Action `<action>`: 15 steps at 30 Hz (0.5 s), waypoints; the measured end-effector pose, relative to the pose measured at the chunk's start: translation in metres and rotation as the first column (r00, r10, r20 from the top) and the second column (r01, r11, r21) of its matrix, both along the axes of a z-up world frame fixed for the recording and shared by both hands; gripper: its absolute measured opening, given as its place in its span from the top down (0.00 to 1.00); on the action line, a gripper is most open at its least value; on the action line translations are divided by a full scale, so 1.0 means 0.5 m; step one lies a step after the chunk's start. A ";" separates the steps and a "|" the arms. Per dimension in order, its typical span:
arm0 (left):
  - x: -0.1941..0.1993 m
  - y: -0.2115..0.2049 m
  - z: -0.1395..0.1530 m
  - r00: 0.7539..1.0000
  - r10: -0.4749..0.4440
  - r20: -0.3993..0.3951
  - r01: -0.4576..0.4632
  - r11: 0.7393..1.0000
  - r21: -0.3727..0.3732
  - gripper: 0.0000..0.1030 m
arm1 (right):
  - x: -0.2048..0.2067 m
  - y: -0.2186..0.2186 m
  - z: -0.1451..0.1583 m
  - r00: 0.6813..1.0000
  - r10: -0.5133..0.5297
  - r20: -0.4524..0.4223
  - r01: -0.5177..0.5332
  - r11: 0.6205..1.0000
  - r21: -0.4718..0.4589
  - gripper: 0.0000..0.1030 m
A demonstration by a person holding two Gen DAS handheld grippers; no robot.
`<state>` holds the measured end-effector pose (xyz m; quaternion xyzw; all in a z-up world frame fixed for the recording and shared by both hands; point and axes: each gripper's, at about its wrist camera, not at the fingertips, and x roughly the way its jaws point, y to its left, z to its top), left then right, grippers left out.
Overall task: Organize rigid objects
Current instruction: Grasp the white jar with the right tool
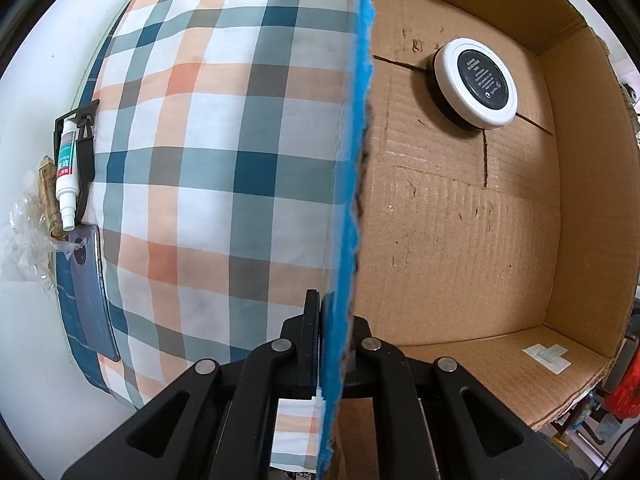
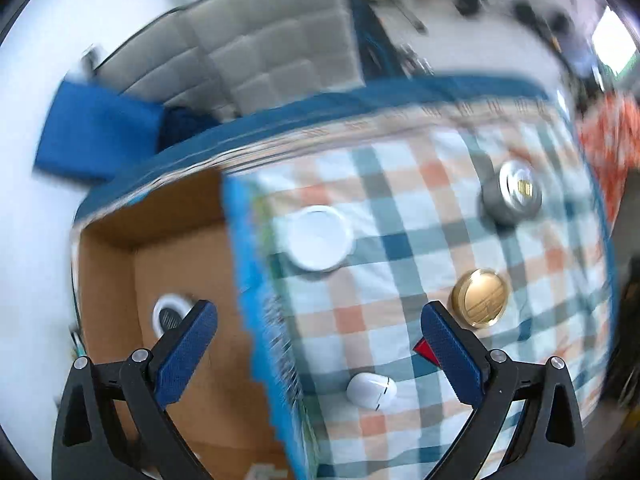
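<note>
My left gripper [image 1: 326, 344] is shut on the blue-edged wall [image 1: 352, 200] of the cardboard box [image 1: 460, 220]. A round white puck with a black top [image 1: 476, 82] lies inside the box; it also shows in the right wrist view [image 2: 171, 316]. My right gripper [image 2: 318, 320] is open and empty above the box wall [image 2: 256, 312] and the checked cloth [image 2: 400, 240]. On the cloth lie a white round lid [image 2: 319, 238], a gold round tin [image 2: 480, 298], a silver round tin [image 2: 512, 196], a white earbud case [image 2: 371, 391] and a red piece [image 2: 425, 349] partly hidden by a finger.
In the left wrist view a white tube [image 1: 66, 172], a black frame [image 1: 82, 152], a brownish item in clear wrap [image 1: 46, 200] and a dark phone [image 1: 90, 292] lie at the cloth's far left edge. A blue cushion [image 2: 96, 136] and grey sofa [image 2: 272, 52] lie beyond.
</note>
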<state>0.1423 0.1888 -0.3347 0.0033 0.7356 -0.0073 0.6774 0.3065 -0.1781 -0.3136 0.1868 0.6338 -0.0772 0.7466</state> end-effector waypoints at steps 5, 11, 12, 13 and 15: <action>0.003 0.000 -0.007 1.000 0.007 -0.009 -0.007 1.000 0.001 0.96 | 0.061 -0.067 -0.121 0.989 -0.121 -0.086 0.132 0.980 0.149 0.07; 0.010 0.003 -0.015 1.000 0.018 -0.019 -0.018 1.000 0.003 0.96 | 0.107 -0.065 -0.212 0.972 -0.205 -0.116 0.228 0.940 0.252 0.21; 0.011 0.004 -0.017 1.000 0.022 -0.021 -0.022 1.000 0.003 0.96 | 0.116 -0.060 -0.224 0.971 -0.204 -0.121 0.230 0.937 0.264 0.21; 0.013 0.005 -0.017 0.999 0.028 -0.023 -0.028 1.000 -0.006 0.96 | 0.129 -0.053 -0.238 0.972 -0.192 -0.135 0.222 0.940 0.260 0.21; 0.016 0.004 -0.018 0.999 0.031 -0.025 -0.031 1.000 -0.003 0.96 | 0.143 -0.044 -0.251 0.973 -0.186 -0.135 0.216 0.944 0.249 0.17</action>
